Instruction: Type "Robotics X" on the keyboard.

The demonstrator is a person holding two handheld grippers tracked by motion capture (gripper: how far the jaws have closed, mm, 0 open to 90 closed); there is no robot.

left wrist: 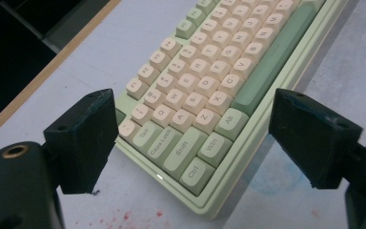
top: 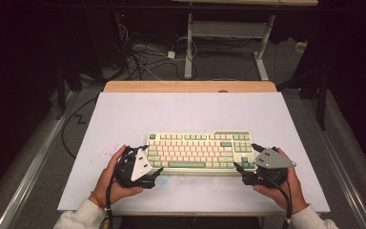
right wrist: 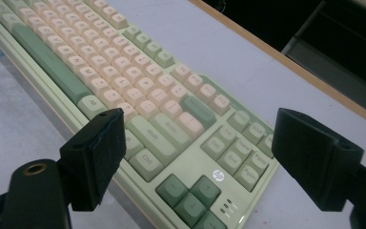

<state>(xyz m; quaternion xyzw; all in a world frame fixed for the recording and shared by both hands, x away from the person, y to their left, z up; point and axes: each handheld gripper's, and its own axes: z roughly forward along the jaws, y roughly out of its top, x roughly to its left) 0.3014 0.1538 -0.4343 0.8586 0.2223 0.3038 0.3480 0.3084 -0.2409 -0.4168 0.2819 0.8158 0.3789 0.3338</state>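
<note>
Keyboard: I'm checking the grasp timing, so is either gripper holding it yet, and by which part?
Nothing is held. The left gripper and right gripper are open around the keyboard's ends.

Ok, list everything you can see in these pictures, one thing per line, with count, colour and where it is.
Pale green plastic keyboard with cream and green keys: one, near middle of the table, between the two tools.
Pale grey-blue table top: one, wooden edge at the far side.
Red specks: several, on the table by the keyboard's left end.
Tangled cables: several, dark and white, on the floor beyond the table.
White desk frame: one, behind the table.
Left tool: black, jaws open, at the keyboard's left end.
Right tool: black, jaws open, at the keyboard's right end.
Hands: two, holding the tools.
</note>
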